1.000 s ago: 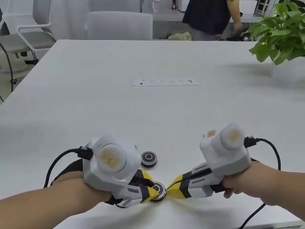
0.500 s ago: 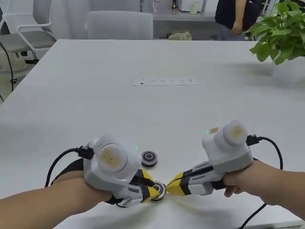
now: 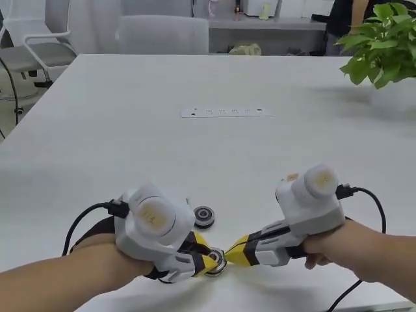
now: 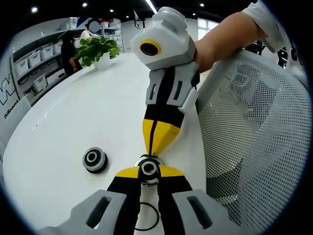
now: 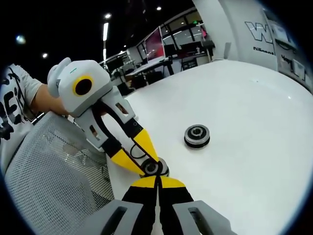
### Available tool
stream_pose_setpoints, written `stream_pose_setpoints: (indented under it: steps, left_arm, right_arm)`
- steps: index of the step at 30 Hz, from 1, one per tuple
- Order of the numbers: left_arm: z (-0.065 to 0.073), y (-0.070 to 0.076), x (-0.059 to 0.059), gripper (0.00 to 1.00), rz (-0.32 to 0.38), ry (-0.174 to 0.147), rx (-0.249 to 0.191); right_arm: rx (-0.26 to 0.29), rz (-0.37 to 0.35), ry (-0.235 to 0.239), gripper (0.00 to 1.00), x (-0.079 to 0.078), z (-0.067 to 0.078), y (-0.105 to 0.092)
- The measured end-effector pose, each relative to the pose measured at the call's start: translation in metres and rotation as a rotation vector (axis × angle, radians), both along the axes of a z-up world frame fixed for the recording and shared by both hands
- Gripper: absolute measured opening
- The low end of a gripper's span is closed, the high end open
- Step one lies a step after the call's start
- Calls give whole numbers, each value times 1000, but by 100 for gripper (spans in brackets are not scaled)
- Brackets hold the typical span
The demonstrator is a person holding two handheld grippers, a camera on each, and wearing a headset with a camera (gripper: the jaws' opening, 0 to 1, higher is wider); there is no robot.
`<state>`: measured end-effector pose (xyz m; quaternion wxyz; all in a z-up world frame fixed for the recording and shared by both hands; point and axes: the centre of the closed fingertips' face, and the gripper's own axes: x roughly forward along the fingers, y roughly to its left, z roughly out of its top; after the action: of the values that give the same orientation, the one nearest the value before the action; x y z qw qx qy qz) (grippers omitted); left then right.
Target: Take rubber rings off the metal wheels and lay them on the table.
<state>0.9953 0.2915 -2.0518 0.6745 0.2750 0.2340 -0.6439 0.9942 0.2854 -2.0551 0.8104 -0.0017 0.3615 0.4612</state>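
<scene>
My left gripper [image 3: 213, 262] is shut on a small metal wheel [image 3: 218, 259] just above the near edge of the white table [image 3: 195, 162]. The wheel [image 4: 148, 168] sits between its yellow tips. My right gripper [image 3: 229, 255] comes in from the right with its jaws shut, and its tips pinch the black rubber ring at the wheel's rim [image 5: 152, 168]. A second wheel [image 3: 204, 216] with its ring on lies flat on the table just behind. A loose rubber ring [image 4: 157, 213] lies on the table under the left jaws.
A white power strip [image 3: 225, 112] lies mid-table. A potted plant [image 3: 380, 42] stands at the far right corner and a grey chair [image 3: 162, 34] behind the table. A mesh chair back [image 4: 244, 147] is close by the near edge.
Both grippers have stayed at the held wheel; the right one has sunk slightly. A person behind the table has walked off to the right.
</scene>
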Motion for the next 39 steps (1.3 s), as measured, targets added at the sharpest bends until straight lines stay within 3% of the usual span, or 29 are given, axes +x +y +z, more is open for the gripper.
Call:
stream_pose_setpoints:
  steps: [23, 25, 27, 28, 29, 32, 39]
  left_arm:
    - [1, -1, 0, 7, -8, -8, 7]
    - [1, -1, 0, 7, -8, -7, 7]
    - [1, -1, 0, 7, -8, -7, 6]
    - [1, -1, 0, 7, -8, -7, 5]
    - [1, -1, 0, 7, -5, -3, 3]
    - [1, -1, 0, 8, -3, 1, 1]
    - [1, -1, 0, 8, 1, 10, -9]
  right_arm:
    - [25, 19, -12, 0, -2, 6, 7]
    - [42, 27, -18, 0, -2, 9, 11]
    - [93, 48, -29, 0, -4, 19, 22]
    - [92, 55, -31, 0, -6, 20, 25]
    - [57, 69, -57, 0, -5, 18, 21]
    - [64, 53, -46, 0, -4, 16, 17]
    - [38, 75, -88, 0, -3, 14, 13]
